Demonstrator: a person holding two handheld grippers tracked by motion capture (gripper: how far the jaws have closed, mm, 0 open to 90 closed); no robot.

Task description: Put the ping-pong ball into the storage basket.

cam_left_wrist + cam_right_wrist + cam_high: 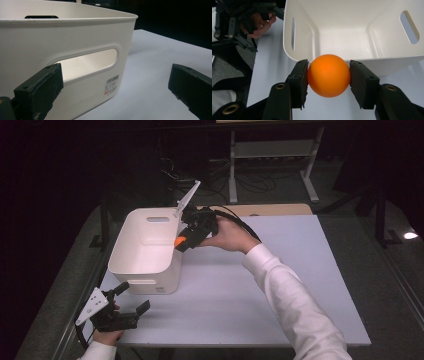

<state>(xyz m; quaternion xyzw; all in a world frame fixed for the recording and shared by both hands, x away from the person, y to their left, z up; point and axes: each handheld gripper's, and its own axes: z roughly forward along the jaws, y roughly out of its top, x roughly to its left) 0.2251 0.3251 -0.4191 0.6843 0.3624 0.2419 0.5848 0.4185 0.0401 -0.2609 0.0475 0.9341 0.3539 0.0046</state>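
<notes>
Holding your left gripper (131,296) at about 7 o'clock on the white table (280,285), you are keeping its jaws wide apart with nothing between them. In the left gripper view, the white bin (75,50) is standing just in front of this gripper, its handle slot and a small barcode label (111,86) facing the camera. Farther out, near the middle of the table toward 11 o'clock, your right gripper (181,241) is squeezing an orange ball (328,75) between its two jaws. You are holding the ball right at the near rim of the bin (362,32) in the right gripper view, on the bin's 3 o'clock side in the high view. The inside of the bin is looking empty. Beyond the table, at 12 o'clock, a white frame (272,157) is standing on the dark floor.
</notes>
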